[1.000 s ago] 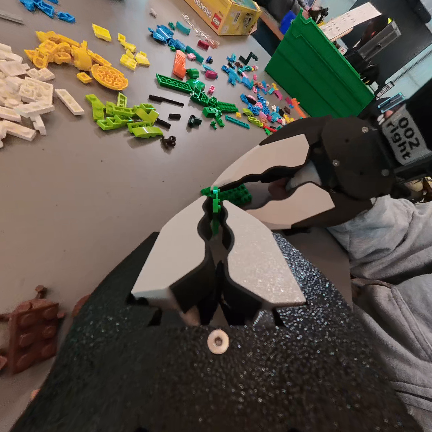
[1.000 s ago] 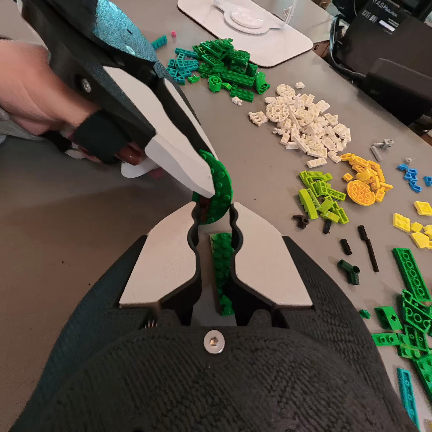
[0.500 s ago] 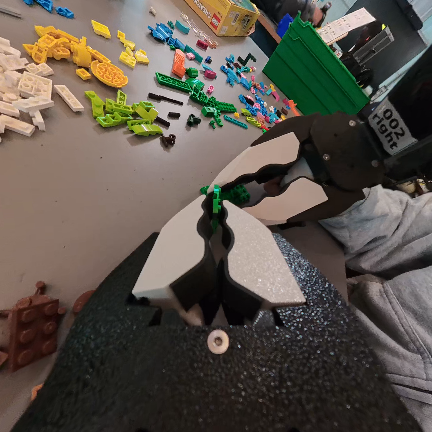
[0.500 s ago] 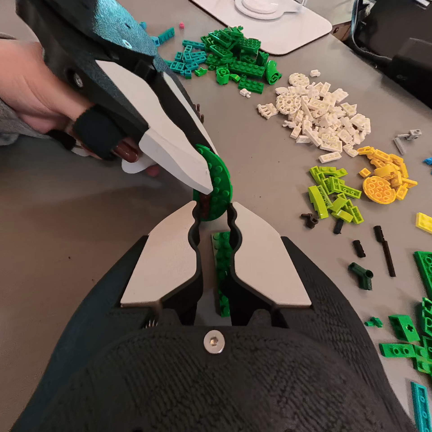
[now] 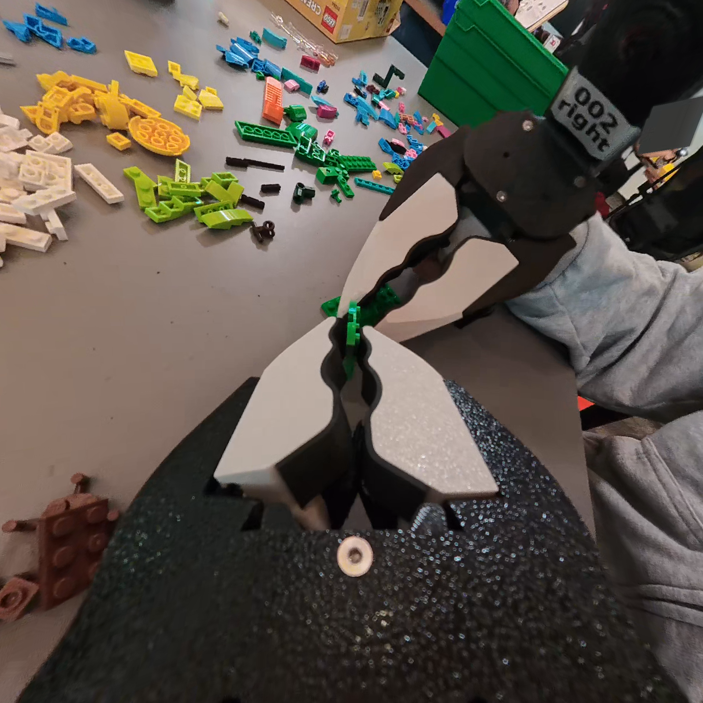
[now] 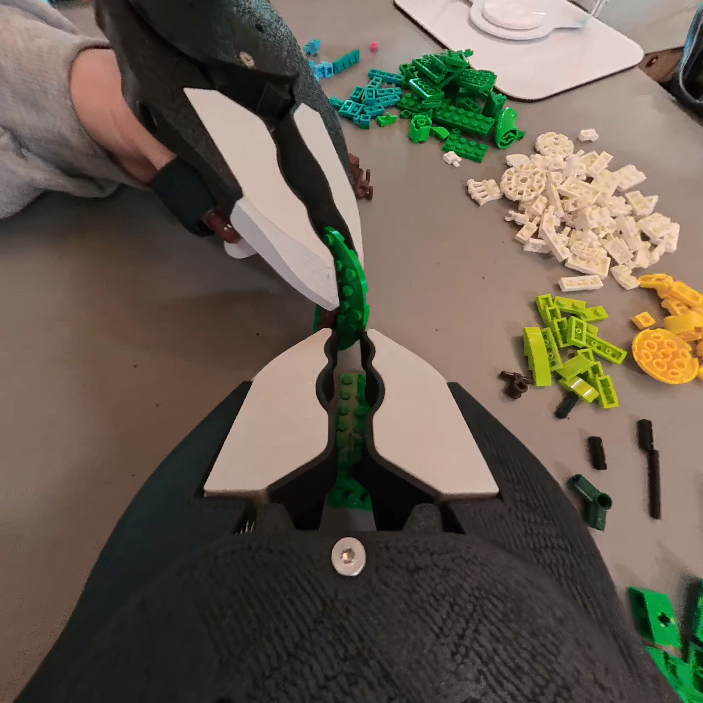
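Fingers, left: left gripper (image 5: 352, 331) is clamped on the edge of a round green plate (image 6: 352, 293), which stands on edge between the two pads.
Fingers, right: right gripper (image 6: 348, 336) has its fingers closed to a narrow gap on a long green plate (image 6: 352, 437) that runs back between them toward the palm; its tips meet the lower rim of the round plate.
Meeting point: the two grippers come together tip to tip above the desk (image 5: 171, 304), the right one reaching in from the right in the left wrist view (image 5: 380, 304).
Round plate: studded, tilted nearly upright, with a small brown piece (image 6: 326, 315) on its left face.
Hand: a hand (image 6: 114, 125) in a grey sleeve holds the left gripper.
Near left: brown bricks (image 5: 68, 540) lie on the desk beside the left gripper's body.
Far left: white bricks (image 5: 34, 190), yellow bricks (image 5: 114, 110) and lime bricks (image 5: 194, 198) lie in sorted heaps.
Far middle: green bricks (image 5: 315, 152), blue and pink bricks (image 5: 388, 110) and black pins (image 5: 255, 164).
Far right: green bin (image 5: 490, 68) and yellow box (image 5: 350, 15).
Far, right wrist view: dark green heap (image 6: 452, 99), teal bricks (image 6: 372, 99) and a white mat (image 6: 532, 49).
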### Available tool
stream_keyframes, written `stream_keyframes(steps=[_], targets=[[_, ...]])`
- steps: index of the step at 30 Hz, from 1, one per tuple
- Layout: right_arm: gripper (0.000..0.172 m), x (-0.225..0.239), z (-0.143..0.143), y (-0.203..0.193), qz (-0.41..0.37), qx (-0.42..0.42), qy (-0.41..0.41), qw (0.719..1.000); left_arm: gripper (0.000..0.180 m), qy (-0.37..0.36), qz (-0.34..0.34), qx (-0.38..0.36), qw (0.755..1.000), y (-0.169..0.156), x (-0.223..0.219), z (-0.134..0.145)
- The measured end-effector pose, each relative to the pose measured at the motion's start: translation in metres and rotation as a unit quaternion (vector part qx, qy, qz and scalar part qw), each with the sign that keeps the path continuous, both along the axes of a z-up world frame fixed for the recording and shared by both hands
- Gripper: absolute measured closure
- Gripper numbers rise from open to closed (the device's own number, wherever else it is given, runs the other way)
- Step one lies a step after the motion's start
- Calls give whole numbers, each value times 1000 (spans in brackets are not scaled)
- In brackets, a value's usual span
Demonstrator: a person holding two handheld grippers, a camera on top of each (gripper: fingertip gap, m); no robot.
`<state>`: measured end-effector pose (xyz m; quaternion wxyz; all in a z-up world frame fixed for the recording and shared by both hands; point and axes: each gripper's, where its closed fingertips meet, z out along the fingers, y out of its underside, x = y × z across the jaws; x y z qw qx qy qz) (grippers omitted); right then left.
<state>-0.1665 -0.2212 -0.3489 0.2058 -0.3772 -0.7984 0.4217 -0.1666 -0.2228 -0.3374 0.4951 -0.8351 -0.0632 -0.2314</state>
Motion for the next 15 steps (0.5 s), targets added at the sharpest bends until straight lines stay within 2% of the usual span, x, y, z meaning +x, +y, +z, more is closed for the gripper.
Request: stream_keyframes(steps=[2, 4, 6, 8, 11, 15], targets=[[156, -1, 0, -1, 9, 39, 31, 999, 176, -49, 7, -9, 999, -1, -1, -2], [135, 4, 5, -6, 42, 92, 95, 990, 176, -115, -14, -29, 993, -4, 4, -5], [132, 13, 11, -18, 80, 135, 157, 975, 176, -160, -42, -56, 985, -9, 12, -8], [132, 18, 12, -26, 107, 186, 199, 956, 175, -169, -54, -71, 982, -11, 17, -11], [131, 20, 7, -31, 128, 254, 216, 934, 175, -194, -87, -106, 971, -17, 29, -17], [125, 29, 7, -37, 139, 225, 185, 946, 175, -212, -133, -116, 961, -24, 42, -16]])
